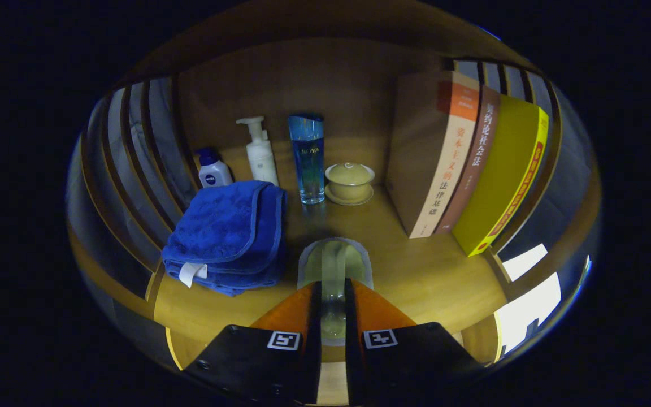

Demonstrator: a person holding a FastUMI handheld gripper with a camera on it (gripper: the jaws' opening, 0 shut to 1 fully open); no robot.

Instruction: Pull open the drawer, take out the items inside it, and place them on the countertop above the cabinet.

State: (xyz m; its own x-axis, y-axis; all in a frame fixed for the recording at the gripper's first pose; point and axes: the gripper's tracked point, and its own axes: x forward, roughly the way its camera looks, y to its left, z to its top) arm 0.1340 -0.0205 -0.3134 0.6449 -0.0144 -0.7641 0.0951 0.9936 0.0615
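The tool [333, 294] has its two fingers drawn close together on a clear, pale greenish glass-like item [334, 265], which sits upright between them and rises just past their tips; both fingers appear to press on its sides. What exactly the item is cannot be told.

Under and ahead of the tool lies the wooden bench [416, 271]. Just ahead and to the left of the fingers sits a folded blue towel [229, 234] with a small white tag on its near edge. Beyond the towel stand a small white bottle with a dark blue cap [212, 169] bearing a round blue logo, and a white pump bottle [260, 152]. Straight ahead, beyond the held item, stands a tall blue transparent bottle [307, 161] with faint lettering too blurred to make out, and just to its right a lidded yellowish cup on a saucer [350, 182].

Ahead and to the right lean three upright books [461, 164]: tan, brown and yellow, with Chinese writing along the spines.
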